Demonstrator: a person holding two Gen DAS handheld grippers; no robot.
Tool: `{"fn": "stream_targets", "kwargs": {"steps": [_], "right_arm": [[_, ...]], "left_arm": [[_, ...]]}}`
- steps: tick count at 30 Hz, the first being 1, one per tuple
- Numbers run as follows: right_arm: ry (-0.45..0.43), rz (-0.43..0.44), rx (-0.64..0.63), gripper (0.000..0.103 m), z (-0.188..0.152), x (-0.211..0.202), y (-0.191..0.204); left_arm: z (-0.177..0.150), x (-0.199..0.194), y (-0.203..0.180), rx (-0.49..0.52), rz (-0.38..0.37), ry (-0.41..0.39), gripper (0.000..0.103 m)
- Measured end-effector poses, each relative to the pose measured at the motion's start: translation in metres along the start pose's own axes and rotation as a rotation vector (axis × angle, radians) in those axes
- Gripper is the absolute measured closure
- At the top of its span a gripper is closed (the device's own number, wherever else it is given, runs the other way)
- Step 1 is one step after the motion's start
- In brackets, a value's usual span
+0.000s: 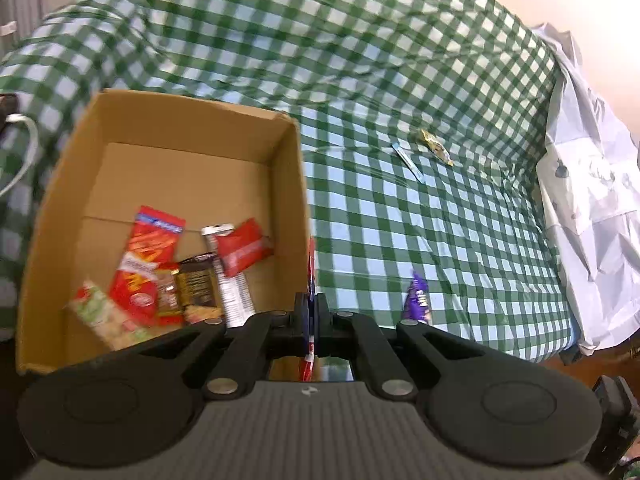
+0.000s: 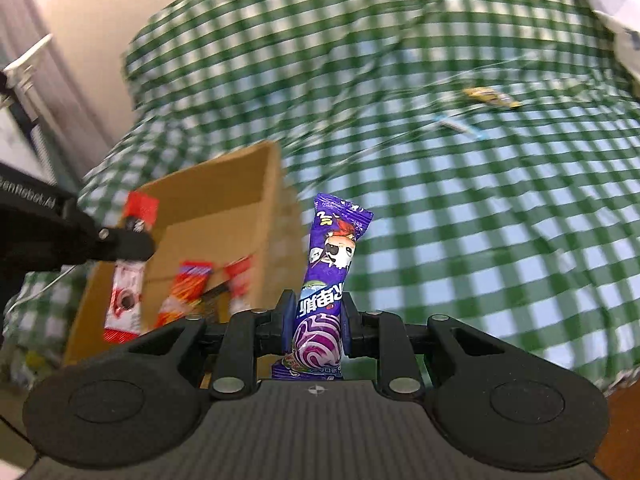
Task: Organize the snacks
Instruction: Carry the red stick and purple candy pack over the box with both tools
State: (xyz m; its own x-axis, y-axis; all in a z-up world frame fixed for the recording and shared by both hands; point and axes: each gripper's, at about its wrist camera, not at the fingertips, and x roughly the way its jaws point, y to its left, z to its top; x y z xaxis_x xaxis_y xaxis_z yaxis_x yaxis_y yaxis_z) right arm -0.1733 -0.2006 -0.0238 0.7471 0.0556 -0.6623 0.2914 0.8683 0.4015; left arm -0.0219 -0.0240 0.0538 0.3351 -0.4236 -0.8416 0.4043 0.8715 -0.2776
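Observation:
A cardboard box (image 1: 180, 124) sits on the green checked cloth and holds several snack packets (image 1: 156, 264). My left gripper (image 1: 310, 312) is shut on a thin red packet (image 1: 310, 280), seen edge-on, above the box's right wall. In the right wrist view that left gripper (image 2: 132, 246) holds the red packet (image 2: 126, 292) over the box (image 2: 224, 200). My right gripper (image 2: 316, 320) is shut on a purple snack packet (image 2: 332, 264), held upright just right of the box. The purple packet also shows in the left wrist view (image 1: 418, 300).
A yellow wrapped snack (image 1: 434, 146) and a thin blue-and-white stick packet (image 1: 408, 162) lie on the cloth (image 1: 460, 240) further back; both also show in the right wrist view, the snack (image 2: 492, 98) and the stick (image 2: 460, 126). A white plastic bag (image 1: 588, 184) lies at the right edge.

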Motion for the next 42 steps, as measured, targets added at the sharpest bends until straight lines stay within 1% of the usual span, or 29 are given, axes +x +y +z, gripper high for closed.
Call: {"fn": "stream_targets", "kwargs": {"steps": [3,7,15,20,24,30,42], "right_arm": [[0.013,0.033,-0.04,0.079,-0.011,-0.008,0.031],[0.025,0.054,-0.092,0.079,-0.019,-0.015,0.063],[0.028,0.038,-0.178,0.079,-0.028,-0.028,0.105],[0.027,0.028,-0.228,0.079,-0.033,-0.033,0.125],[0.02,0.019,-0.256,0.079,-0.038,-0.04,0.133],[0.013,0.004,-0.275,0.079,-0.039,-0.046,0.138],[0.022,-0.007,-0.295,0.079,-0.037,-0.042,0.147]], "left_arm": [[-0.01,-0.02,0.016,-0.006,0.006,-0.024,0.101],[-0.024,-0.04,0.04,-0.034,0.008,-0.048,0.102],[-0.044,-0.065,0.076,-0.081,0.001,-0.076,0.101],[-0.051,-0.076,0.088,-0.093,-0.009,-0.099,0.102],[-0.055,-0.083,0.093,-0.098,-0.016,-0.116,0.102],[-0.058,-0.086,0.099,-0.117,-0.024,-0.121,0.101],[-0.058,-0.086,0.104,-0.138,-0.028,-0.122,0.102]]}}
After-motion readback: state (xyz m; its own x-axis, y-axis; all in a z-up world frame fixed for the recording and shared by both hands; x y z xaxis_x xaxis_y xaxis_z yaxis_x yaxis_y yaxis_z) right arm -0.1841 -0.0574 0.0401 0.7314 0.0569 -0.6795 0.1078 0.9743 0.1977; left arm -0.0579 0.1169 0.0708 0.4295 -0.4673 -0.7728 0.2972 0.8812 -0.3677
